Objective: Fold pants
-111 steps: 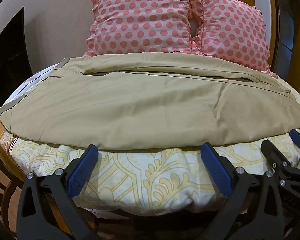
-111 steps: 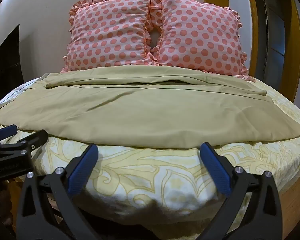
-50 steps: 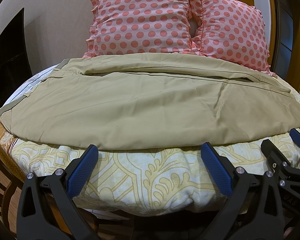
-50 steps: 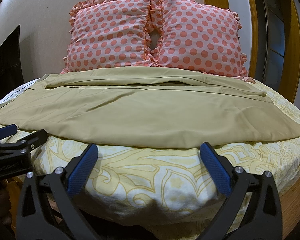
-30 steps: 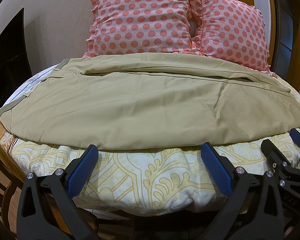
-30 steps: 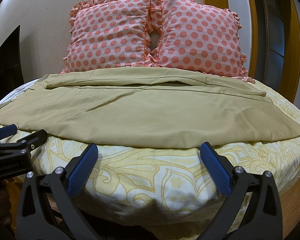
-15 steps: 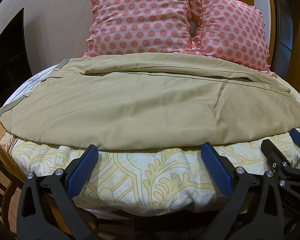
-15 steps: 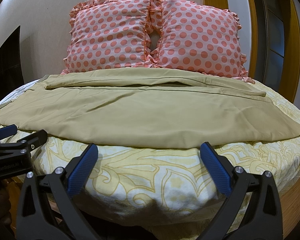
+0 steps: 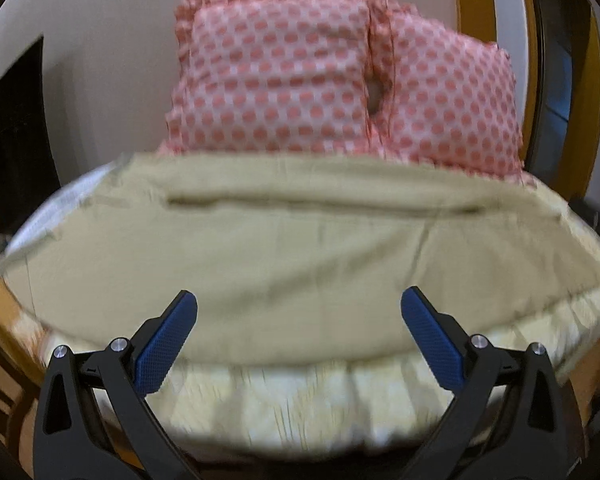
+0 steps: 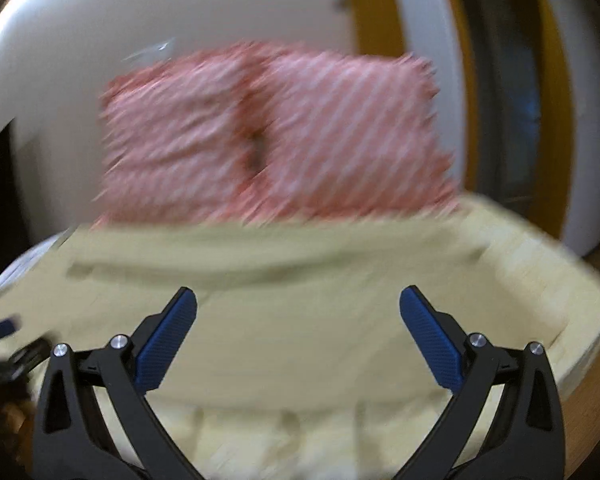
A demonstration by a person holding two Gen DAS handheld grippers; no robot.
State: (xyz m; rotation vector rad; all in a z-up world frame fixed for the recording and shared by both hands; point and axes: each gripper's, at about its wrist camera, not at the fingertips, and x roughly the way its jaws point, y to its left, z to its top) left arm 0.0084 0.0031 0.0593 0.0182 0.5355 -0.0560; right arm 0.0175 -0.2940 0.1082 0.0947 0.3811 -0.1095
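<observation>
Tan pants [image 9: 292,240] lie spread flat across the bed, legs running left to right; they also show, blurred, in the right wrist view [image 10: 300,320]. My left gripper [image 9: 298,300] is open and empty, its blue pads above the pants' near edge. My right gripper [image 10: 298,298] is open and empty, over the pants. Both views are motion-blurred. The left gripper's tip shows at the far left of the right wrist view [image 10: 0,328].
Two pink polka-dot pillows [image 9: 340,80] stand against the wall behind the pants. The bed has a yellow patterned sheet [image 9: 300,400] and a wooden frame edge [image 9: 4,320]. A dark opening [image 9: 12,128] is at left, a wooden door frame [image 9: 468,0] at right.
Both grippers have lifted and moved forward, so their pads now sit over the pants instead of in front of the bed edge. Both views are now blurred.
</observation>
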